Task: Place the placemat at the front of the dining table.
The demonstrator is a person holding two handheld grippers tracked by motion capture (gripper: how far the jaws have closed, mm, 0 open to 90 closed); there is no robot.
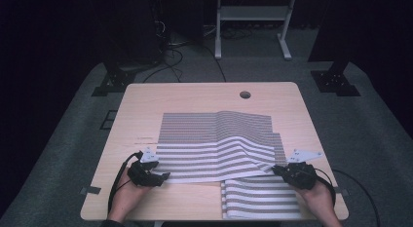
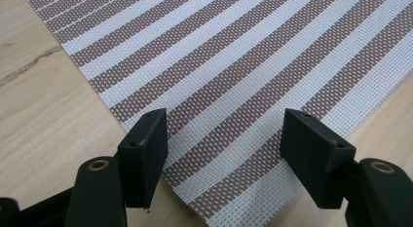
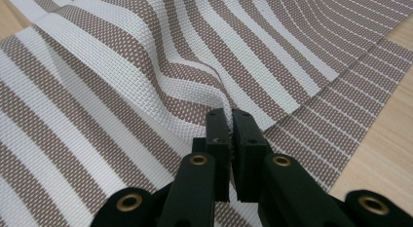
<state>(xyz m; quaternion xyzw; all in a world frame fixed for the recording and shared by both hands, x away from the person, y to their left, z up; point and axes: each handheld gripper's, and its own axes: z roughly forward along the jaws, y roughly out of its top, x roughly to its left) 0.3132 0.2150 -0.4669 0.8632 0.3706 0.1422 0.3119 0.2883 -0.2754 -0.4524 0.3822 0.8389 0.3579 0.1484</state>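
Right gripper view: claw [image 3: 230, 121] pinches upper placemat [image 3: 160, 66].

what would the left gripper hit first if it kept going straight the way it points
Probably the striped mat: the left gripper has its open jaws over the mat's near corner, angled down at it. How high it sits above the mat is unclear.
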